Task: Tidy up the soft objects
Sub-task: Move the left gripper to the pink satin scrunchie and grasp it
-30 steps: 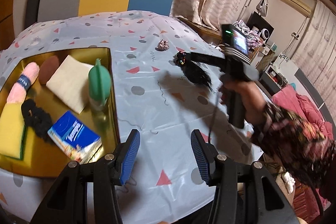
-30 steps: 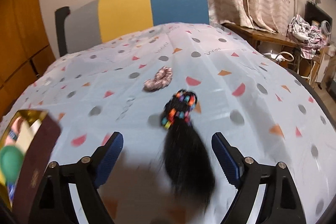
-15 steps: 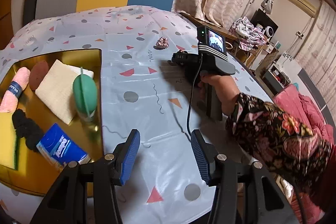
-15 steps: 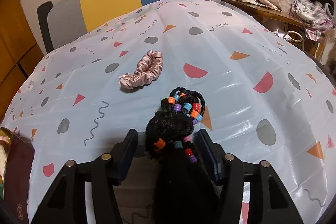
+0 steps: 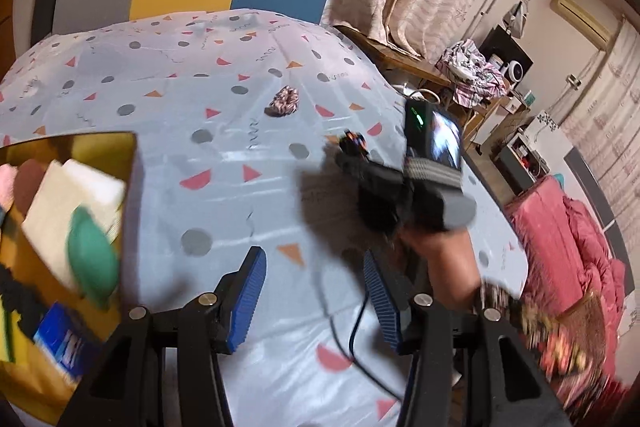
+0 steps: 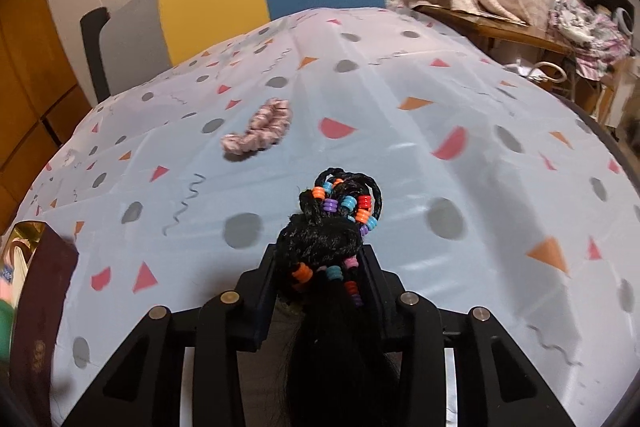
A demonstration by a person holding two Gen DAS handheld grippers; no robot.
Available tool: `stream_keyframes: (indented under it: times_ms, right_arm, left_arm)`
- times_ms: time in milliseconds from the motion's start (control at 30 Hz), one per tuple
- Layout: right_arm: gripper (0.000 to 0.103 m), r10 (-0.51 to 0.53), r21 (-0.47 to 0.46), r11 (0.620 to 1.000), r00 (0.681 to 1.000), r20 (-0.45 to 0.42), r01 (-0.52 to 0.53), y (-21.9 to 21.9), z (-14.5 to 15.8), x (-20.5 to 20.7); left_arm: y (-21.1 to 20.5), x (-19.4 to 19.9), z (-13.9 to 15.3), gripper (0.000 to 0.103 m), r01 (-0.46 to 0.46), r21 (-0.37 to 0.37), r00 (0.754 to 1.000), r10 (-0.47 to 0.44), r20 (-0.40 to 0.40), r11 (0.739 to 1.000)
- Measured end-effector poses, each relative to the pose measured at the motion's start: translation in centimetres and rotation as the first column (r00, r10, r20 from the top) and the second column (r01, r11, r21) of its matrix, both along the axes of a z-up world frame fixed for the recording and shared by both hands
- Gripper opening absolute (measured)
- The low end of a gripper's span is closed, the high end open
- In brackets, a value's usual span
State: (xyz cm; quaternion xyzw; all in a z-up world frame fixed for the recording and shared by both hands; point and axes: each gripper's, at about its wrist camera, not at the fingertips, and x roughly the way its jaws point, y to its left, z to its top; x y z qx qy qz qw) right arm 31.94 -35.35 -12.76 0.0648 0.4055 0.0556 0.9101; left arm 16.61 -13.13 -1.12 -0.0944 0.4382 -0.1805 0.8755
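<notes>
— Hairpiece (image 6: 320, 247), black with coloured beads: where is it?
— Between the right tool's (image 6: 320, 267) closing jaws, over the worktop (image 6: 460, 167); a pink scrunchie (image 6: 260, 127) lies at eleven o'clock.
— The left tool (image 5: 312, 287)?
— Opening, nothing in it; a gold tray (image 5: 100, 143) sits at nine o'clock.

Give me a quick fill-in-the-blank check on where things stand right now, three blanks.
1. The right gripper is closing on the black ____ with coloured beads.
2. The pink scrunchie lies on the tablecloth, ____ from both grippers.
3. The left gripper has ____ between its blue pads.

Missing words: hairpiece; apart; nothing
</notes>
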Motion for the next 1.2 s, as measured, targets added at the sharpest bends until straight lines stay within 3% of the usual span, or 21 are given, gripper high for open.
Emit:
stream_keyframes:
  times_ms: [67, 200, 367, 500, 733, 833, 933, 1067, 1200]
  right_arm:
    - [0.039, -0.024, -0.027, 0.999, 1.0, -0.004, 0.024, -0.9, -0.5, -0.4]
    - [0.039, -0.057, 0.05, 0.997, 0.998, -0.023, 0.058, -2.6, -1.5, -0.3]
    - [0.039, -0.058, 0.044, 0.997, 0.998, -0.009, 0.058, -2.5, -1.7, -0.6]
    - [0.039, -0.059, 0.057, 0.997, 0.998, 0.0, 0.059, -2.6, -1.7, -0.6]
    - [0.039, -0.061, 0.075, 0.995, 0.998, 0.009, 0.06, -2.8, -1.8, -0.7]
    - [0.039, -0.061, 0.077, 0.995, 0.998, 0.01, 0.06, -2.8, -1.8, -0.7]
    - [0.039, -0.061, 0.089, 0.994, 0.998, 0.014, 0.06, -3.0, -1.9, -0.8]
    - [0.039, -0.063, 0.125, 0.99, 0.998, 0.018, 0.061, -3.5, -1.9, -0.9]
    - [0.039, -0.063, 0.119, 0.991, 0.998, 0.019, 0.061, -3.3, -1.9, -0.8]
  left_arm:
    - [-1.0, 1.6, 0.2, 0.063, -0.013, -0.013, 1.0, 0.013, -0.005, 1.0]
    - [-3.2, 6.0, 0.2, 0.063, -0.043, 0.001, 0.999, 0.043, -0.024, 0.999]
    - [-4.8, 12.3, -1.0, 0.063, -0.133, 0.087, 0.99, 0.137, -0.041, 0.987]
    - [-5.8, 17.0, -2.7, 0.063, -0.137, 0.151, 0.987, 0.147, -0.058, 0.979]
    - [-7.8, 23.1, -5.7, 0.064, -0.061, 0.345, 0.996, 0.078, -0.037, 0.937]
    - [-8.7, 25.4, -7.0, 0.073, -0.011, 0.387, 0.999, 0.029, -0.043, 0.922]
    - [-9.1, 27.3, -8.3, 0.073, 0.027, 0.393, 0.996, 0.006, -0.083, 0.919]
    - [-8.7, 29.1, -9.5, 0.073, 0.006, 0.368, 0.994, 0.035, -0.105, 0.93]
    - [-8.9, 30.1, -10.5, 0.073, 0.02, 0.416, 0.996, 0.02, -0.092, 0.909]
